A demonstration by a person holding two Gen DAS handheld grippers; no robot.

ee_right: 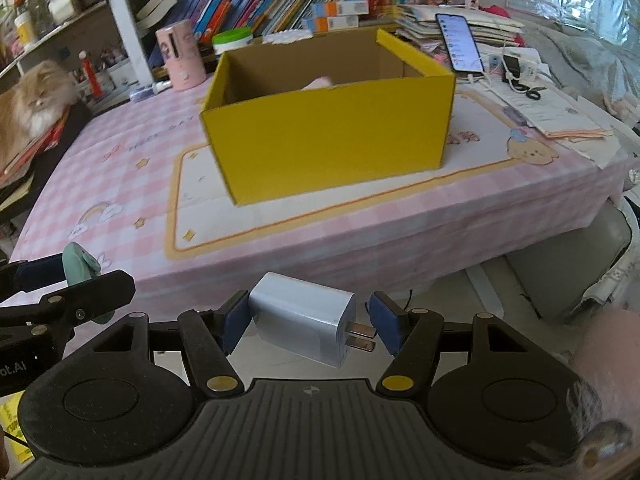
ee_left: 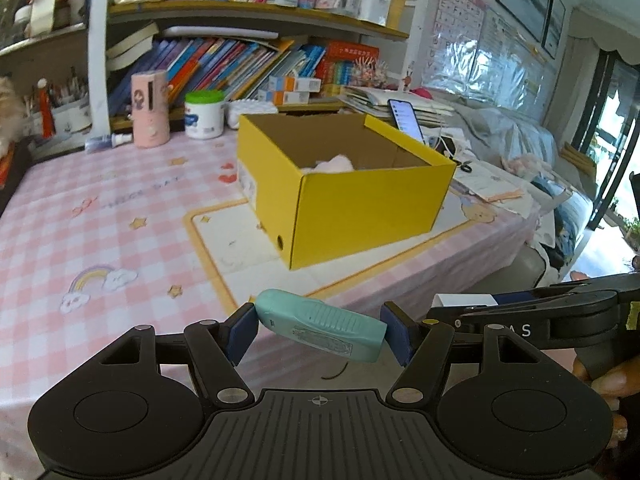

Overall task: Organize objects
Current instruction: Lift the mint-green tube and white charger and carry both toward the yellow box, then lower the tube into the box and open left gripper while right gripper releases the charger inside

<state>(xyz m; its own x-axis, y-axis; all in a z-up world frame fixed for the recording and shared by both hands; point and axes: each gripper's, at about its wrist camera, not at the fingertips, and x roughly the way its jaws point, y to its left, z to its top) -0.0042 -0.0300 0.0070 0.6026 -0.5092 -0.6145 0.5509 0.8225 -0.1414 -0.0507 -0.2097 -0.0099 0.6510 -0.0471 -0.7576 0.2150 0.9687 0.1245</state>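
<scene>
Left wrist view shows our left gripper (ee_left: pixel 320 330) clamping a mint-green device (ee_left: pixel 320 324) and our right gripper (ee_right: pixel 306 326) pinching a white charger (ee_right: pixel 304 318), both off the table's near edge, likely bound for the yellow box (ee_right: pixel 328 120) mid-table.

Home study: crammed bookshelves (ee_left: pixel 224 60), cat (ee_right: pixel 28 108).

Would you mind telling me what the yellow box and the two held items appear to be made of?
The yellow box looks like cardboard: matte yellow outside, raw brown inside with folded flaps. The teal device in the left claw looks like moulded matte plastic with ribs. The charger in the right claw seems smooth plastic with metal prongs.
</scene>
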